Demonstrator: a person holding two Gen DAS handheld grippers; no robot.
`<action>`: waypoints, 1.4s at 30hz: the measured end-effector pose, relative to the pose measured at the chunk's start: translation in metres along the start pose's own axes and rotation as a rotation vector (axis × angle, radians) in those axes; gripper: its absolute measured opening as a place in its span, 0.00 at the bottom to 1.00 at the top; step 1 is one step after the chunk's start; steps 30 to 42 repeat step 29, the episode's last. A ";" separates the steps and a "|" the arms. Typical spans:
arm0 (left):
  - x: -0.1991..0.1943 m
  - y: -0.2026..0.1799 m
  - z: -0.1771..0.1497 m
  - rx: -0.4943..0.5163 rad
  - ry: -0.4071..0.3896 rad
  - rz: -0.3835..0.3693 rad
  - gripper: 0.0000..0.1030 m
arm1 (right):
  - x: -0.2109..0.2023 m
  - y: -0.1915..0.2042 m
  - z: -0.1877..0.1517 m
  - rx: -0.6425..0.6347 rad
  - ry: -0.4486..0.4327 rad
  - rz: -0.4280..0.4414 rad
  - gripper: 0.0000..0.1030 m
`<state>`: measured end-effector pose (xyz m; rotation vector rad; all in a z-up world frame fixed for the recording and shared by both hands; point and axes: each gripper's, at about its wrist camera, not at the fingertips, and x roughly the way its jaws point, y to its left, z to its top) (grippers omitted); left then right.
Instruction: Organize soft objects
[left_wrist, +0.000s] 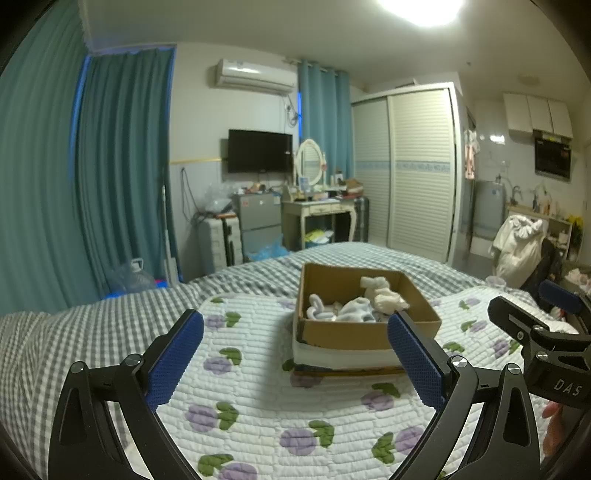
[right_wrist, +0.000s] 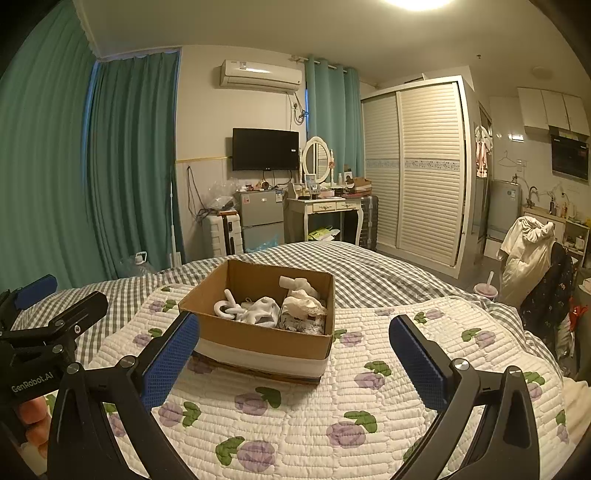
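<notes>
Ahead of both tongs (left_wrist: 295, 354) (right_wrist: 293, 354), socks (right_wrist: 258, 308).

An open brown cardboard box (left_wrist: 354, 334) sits upright on a white quilt (left_wrist: 258, 398) printed with purple flowers, its lower part wrapped in a white band. Inside lie several pale soft objects in a loose heap: a looped white piece (right_wrist: 226, 307) at the left, a crumpled white-grey cloth (right_wrist: 263, 309) in the middle, and cream bundles (right_wrist: 303, 295) at the right, all below the rim
</notes>
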<state>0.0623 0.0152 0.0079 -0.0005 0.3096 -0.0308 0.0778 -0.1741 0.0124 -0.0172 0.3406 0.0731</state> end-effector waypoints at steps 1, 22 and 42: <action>0.000 0.000 0.000 0.000 -0.001 0.002 0.99 | 0.000 0.000 0.000 0.000 0.000 0.000 1.00; 0.001 -0.002 -0.005 -0.003 0.011 -0.002 0.99 | 0.001 -0.001 -0.004 0.001 0.011 -0.005 1.00; 0.001 -0.001 -0.005 -0.007 0.012 -0.004 0.99 | 0.003 0.000 -0.004 -0.001 0.014 -0.005 1.00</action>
